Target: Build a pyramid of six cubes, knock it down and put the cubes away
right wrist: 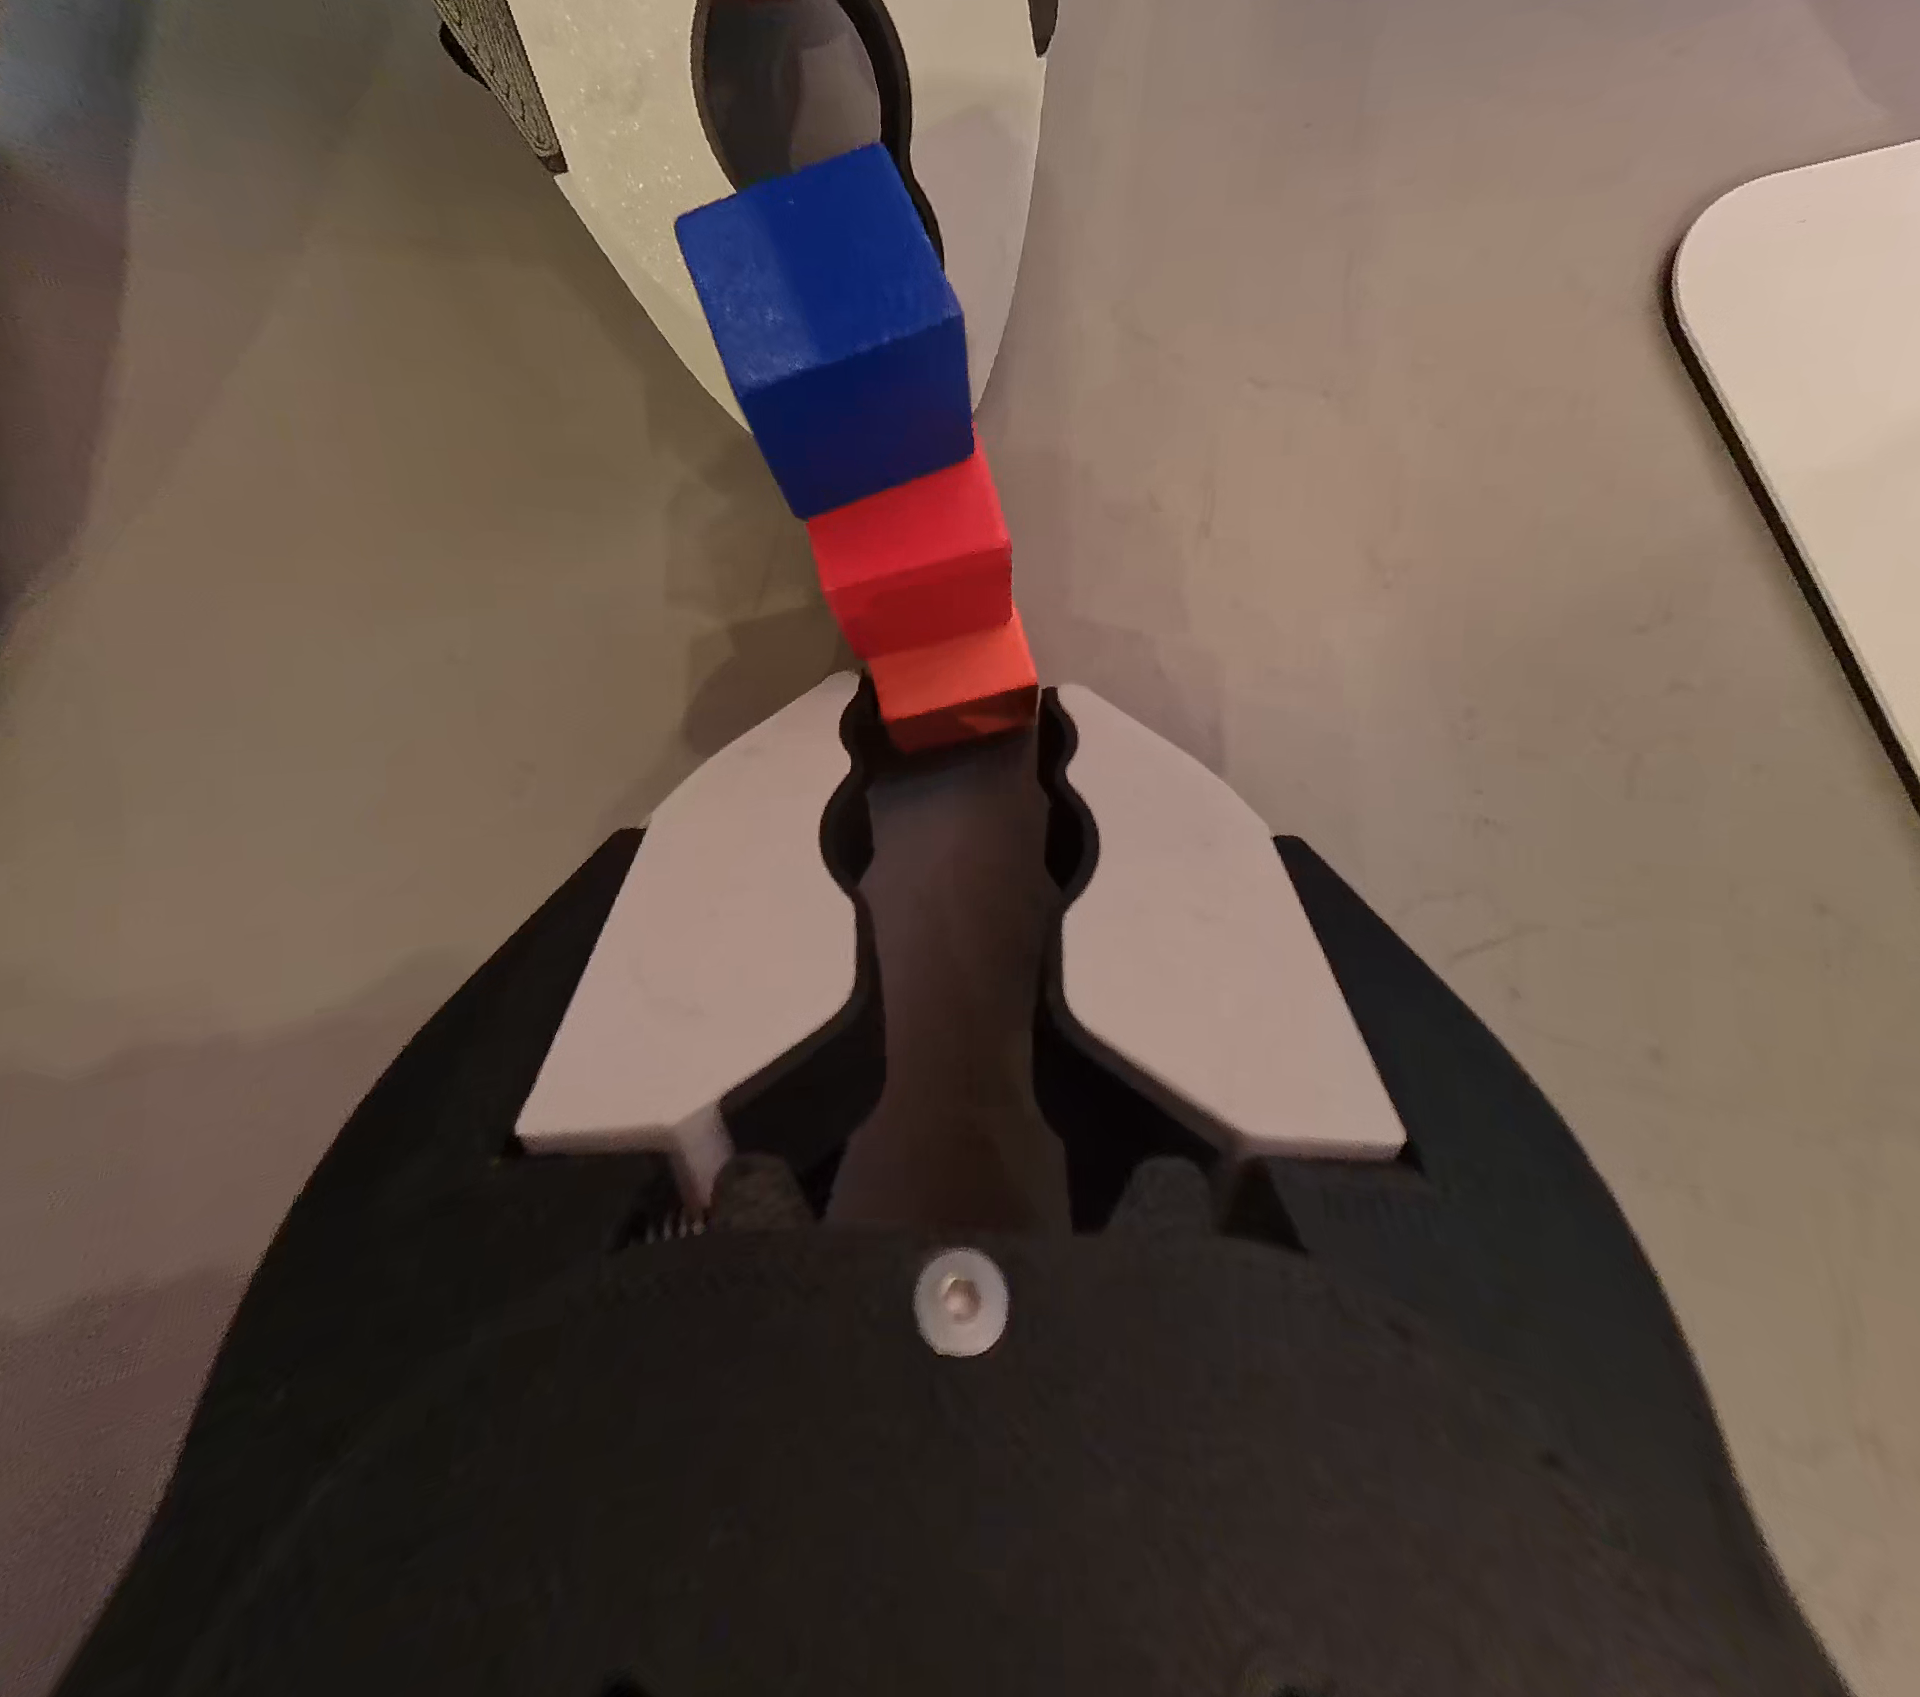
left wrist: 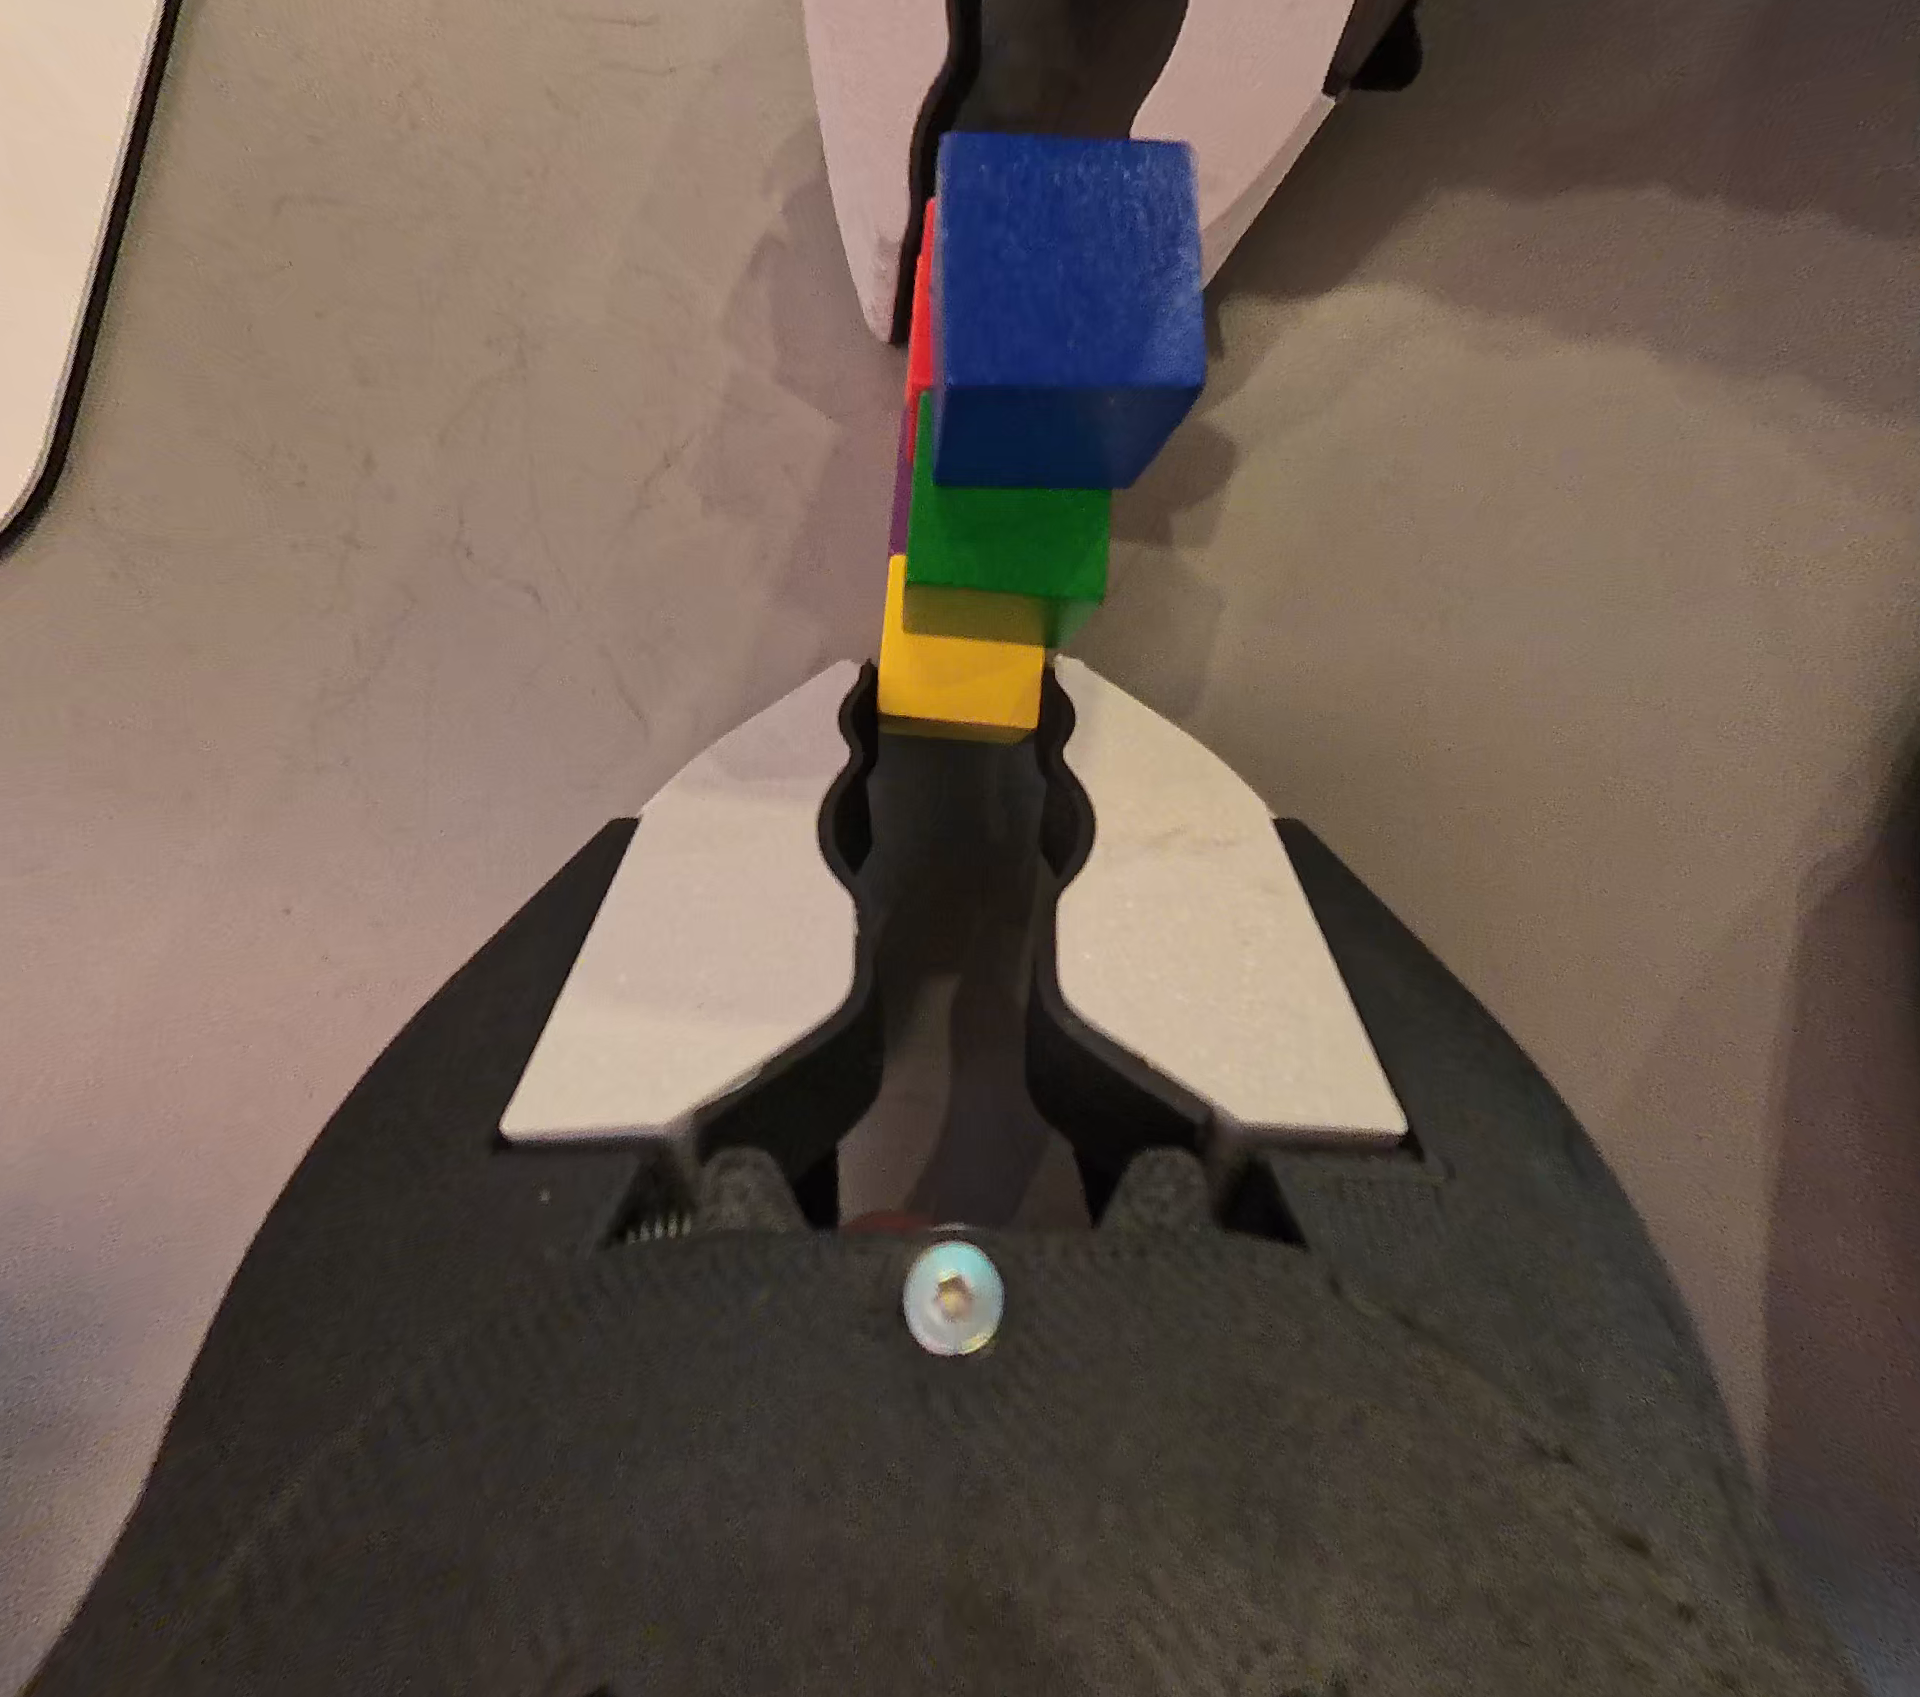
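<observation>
Left claw (left wrist: pixel 961 691) clamps yellow cube (left wrist: pixel 961 681); right claw (right wrist: pixel 951 712) clamps orange cube (right wrist: pixel 951 676); tabletop (left wrist: pixel 416 400) open around.

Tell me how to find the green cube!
Look at the grey table, where colourful cubes make a little pyramid between two grippers. The green cube sits in the middle step, under the blue cube and above the yellow cube. It's the only green one.

The two tools face each other, tips lowered toward the table. The left tool (left wrist: pixel 958 691) clamps a yellow cube (left wrist: pixel 961 681); the right tool (right wrist: pixel 951 707) clamps an orange cube (right wrist: pixel 951 681).
</observation>
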The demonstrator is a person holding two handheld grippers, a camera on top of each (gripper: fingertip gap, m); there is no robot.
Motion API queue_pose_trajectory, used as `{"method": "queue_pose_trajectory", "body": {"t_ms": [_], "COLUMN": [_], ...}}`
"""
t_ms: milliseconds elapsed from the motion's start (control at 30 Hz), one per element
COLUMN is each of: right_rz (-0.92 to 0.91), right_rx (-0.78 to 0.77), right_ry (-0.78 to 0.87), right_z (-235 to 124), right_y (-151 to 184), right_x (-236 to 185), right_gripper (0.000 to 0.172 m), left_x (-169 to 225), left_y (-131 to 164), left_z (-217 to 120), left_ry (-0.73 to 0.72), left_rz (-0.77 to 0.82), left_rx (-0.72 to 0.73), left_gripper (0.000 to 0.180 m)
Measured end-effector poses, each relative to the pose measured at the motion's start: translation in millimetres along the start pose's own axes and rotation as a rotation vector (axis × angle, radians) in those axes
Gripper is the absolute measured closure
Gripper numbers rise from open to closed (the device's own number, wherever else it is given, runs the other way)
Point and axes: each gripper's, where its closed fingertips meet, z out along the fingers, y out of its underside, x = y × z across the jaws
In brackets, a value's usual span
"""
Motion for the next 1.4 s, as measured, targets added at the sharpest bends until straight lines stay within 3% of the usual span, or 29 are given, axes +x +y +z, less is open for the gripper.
{"method": "queue_pose_trajectory", "body": {"t_ms": [467,567,667,867,1400], "right_rz": [0.004,0.018,0.033,0.035,0.016], "right_rx": [0.002,0.018,0.053,0.101,0.143], "right_ry": [-0.002,-0.007,-0.018,-0.033,-0.049], "right_z": [2.7,2.0,-2.4,-5.7,0.1], "right_y": [-0.1,-1.8,-4.4,-10.2,-22.4], "right_x": [0.7,1.7,1.5,1.8,-2.4], "right_gripper": [0.140,0.126,0.123,0.126,0.137], "left_x": [-0.2,-0.1,-0.3,2.2,5.4], "left_y": [1.6,3.4,9.0,3.0,-13.5], "left_z": [6.1,5.5,0.1,-10.1,2.1], "left_ry": [0.002,0.006,0.002,-0.025,-0.049], "left_rz": [-0.008,-0.022,-0.038,-0.044,-0.006], "left_rx": [0.009,0.006,-0.003,0.038,0.039], "left_gripper": [0.152,0.140,0.131,0.135,0.148]}}
